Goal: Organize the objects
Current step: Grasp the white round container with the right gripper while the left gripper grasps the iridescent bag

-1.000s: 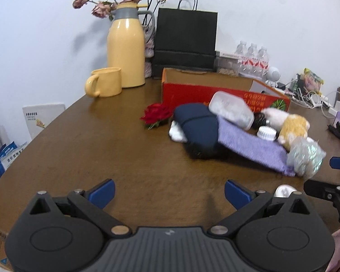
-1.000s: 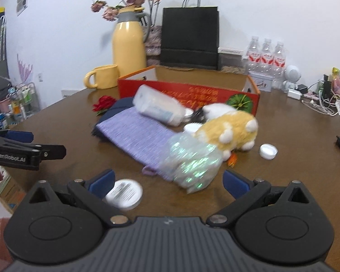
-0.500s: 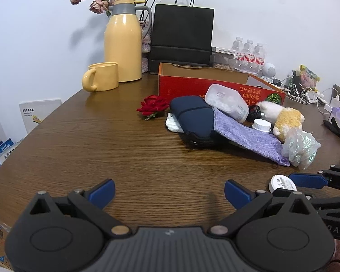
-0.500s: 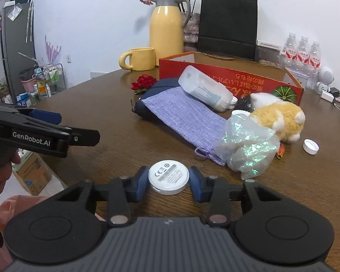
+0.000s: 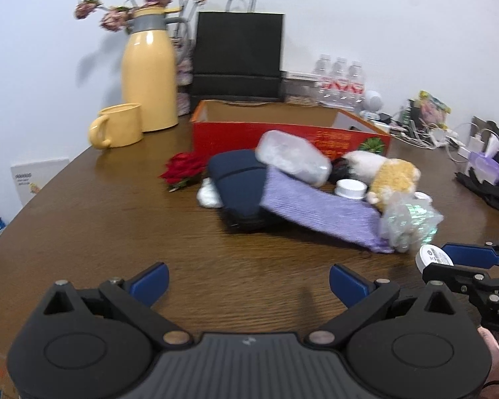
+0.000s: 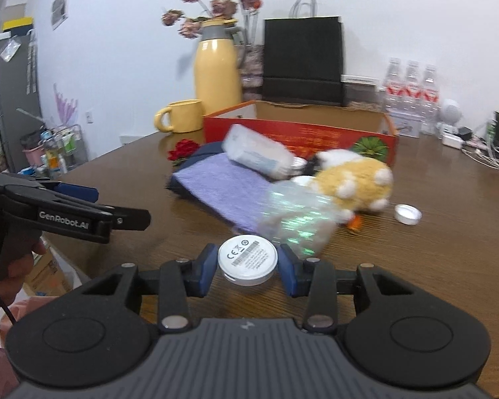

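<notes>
My right gripper (image 6: 248,262) is shut on a round white puck with a barcode label (image 6: 248,259), held just above the brown table (image 6: 432,256); from the left wrist view the puck (image 5: 432,256) shows at the right edge. My left gripper (image 5: 248,281) stands open over bare wood with nothing between its fingers. Ahead lies a pile: purple cloth (image 5: 316,207), navy pouch (image 5: 239,183), clear plastic pack (image 5: 292,161), yellow plush toy (image 6: 352,183), crinkled iridescent bag (image 6: 296,219). Behind it sits a red cardboard box (image 5: 282,133).
A yellow jug (image 5: 149,79) with dried flowers, a yellow mug (image 5: 118,129) and a black paper bag (image 5: 238,56) stand at the back. A red rose (image 5: 183,168) lies left of the pile. A white lid (image 6: 407,214) lies right of the plush. Bottles and cables crowd the far right.
The right gripper went from open beside the white puck to shut on it, and has lifted it a little. Both grippers have shifted across the table; the pile has not moved.
</notes>
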`<state>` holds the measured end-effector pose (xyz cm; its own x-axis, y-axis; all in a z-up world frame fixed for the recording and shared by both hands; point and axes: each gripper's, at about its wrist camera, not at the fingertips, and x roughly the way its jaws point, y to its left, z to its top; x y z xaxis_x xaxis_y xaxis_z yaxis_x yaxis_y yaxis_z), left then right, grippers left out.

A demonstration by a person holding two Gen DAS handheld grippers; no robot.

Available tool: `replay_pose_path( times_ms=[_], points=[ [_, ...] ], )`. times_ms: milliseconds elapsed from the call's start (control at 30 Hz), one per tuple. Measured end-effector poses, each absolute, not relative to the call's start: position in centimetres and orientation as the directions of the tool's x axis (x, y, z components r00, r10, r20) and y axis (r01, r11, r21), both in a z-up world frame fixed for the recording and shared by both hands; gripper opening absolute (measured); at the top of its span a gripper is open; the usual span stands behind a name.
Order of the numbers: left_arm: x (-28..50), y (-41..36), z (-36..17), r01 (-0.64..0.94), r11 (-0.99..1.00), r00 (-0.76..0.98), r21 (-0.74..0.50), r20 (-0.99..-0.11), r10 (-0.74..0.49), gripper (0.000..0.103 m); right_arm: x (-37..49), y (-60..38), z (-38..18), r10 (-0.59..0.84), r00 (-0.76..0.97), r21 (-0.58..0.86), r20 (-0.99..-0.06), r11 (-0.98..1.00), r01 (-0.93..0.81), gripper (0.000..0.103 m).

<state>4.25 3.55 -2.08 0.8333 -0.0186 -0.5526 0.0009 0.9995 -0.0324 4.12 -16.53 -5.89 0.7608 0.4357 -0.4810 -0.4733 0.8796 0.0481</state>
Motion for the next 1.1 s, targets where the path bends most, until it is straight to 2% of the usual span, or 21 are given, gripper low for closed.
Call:
replay_pose_path(
  times_ms=[267,600,1100],
  points=[
    [5.6,-0.7,-1.3,0.076,0.997,0.847,-0.020,-0.526,-0.075,0.103,5.2,-21.7,-6.0,0.369,0.815,0.081,-0.447,0.924,-0.374,0.040],
    [8.2,-5.8,-1.2,0.124,0.992,0.831,-0.004,-0.546,-0.106,0.103,8.1,-25.7,-5.9,0.324,0.839,0.070,-0.437,0.942,-0.327,0.040],
    [12.2,-10.5,-2.2,0.094,0.995,0.802,0.023,-0.594,-0.063,0.103,10.8,-28.2,-5.9,0.353,0.833,0.114,-0.426,0.934,-0.338,0.040]
  ],
)
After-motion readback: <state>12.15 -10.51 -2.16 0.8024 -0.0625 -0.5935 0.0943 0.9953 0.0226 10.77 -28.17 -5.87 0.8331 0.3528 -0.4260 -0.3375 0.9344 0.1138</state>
